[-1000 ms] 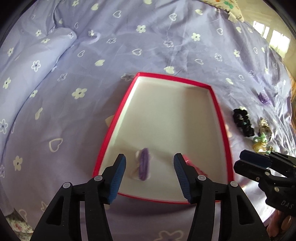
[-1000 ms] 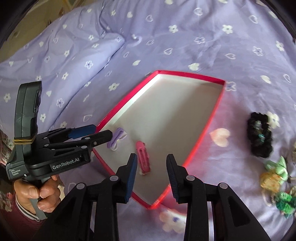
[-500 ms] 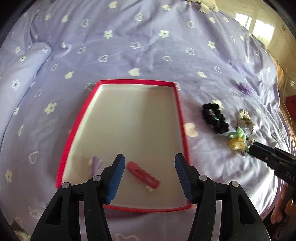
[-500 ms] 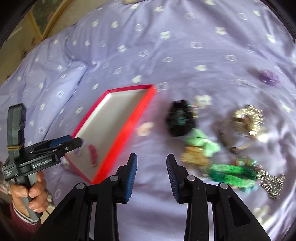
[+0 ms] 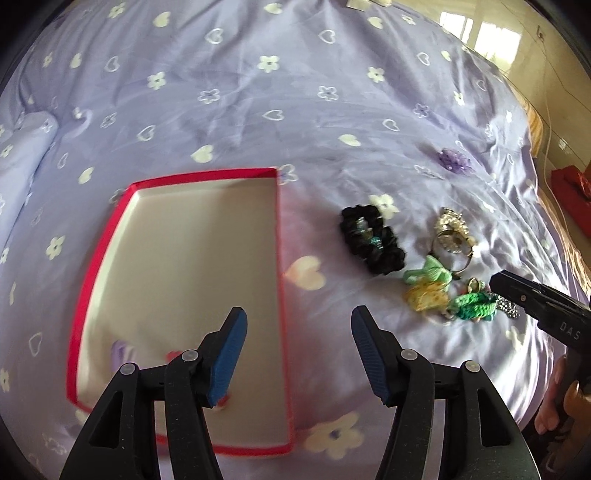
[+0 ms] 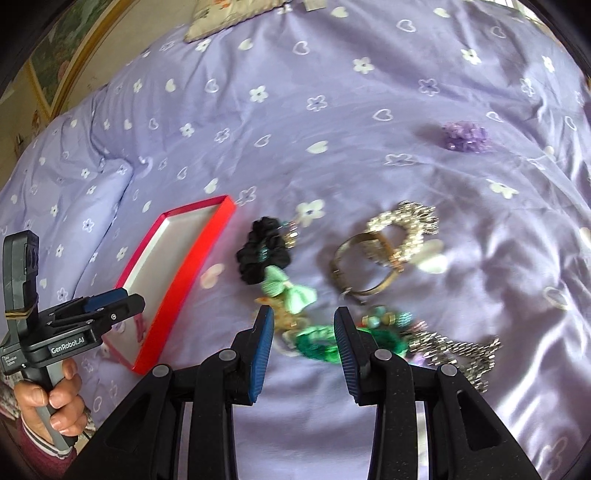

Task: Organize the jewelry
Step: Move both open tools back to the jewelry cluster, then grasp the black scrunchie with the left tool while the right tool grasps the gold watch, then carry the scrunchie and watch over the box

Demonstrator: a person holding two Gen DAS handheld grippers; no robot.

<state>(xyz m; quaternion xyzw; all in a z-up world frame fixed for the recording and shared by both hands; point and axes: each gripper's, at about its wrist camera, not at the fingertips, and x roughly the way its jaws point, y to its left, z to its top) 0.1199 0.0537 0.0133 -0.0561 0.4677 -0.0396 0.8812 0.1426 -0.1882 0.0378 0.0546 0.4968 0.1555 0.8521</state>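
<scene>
A red-rimmed white tray lies on the purple bedspread. In it are a purple clip and a red clip, the red one mostly hidden behind my left finger. My left gripper hovers over the tray's right rim with its jaws opening and nothing between them. To the right lie a black scrunchie, a mint bow, a gold bangle and a silver chain. My right gripper hangs open above a green crocheted piece. The tray and left gripper show at its left.
A purple flower clip lies apart at the far right. A raised fold of the duvet runs left of the tray. The bed edge drops at the right, with a red box on the floor. A patterned cushion sits at the head.
Both grippers have swung to the right. The left went from above the purple clip to the tray's right rim. The right left the tray and now hangs over the jewellery pile.
</scene>
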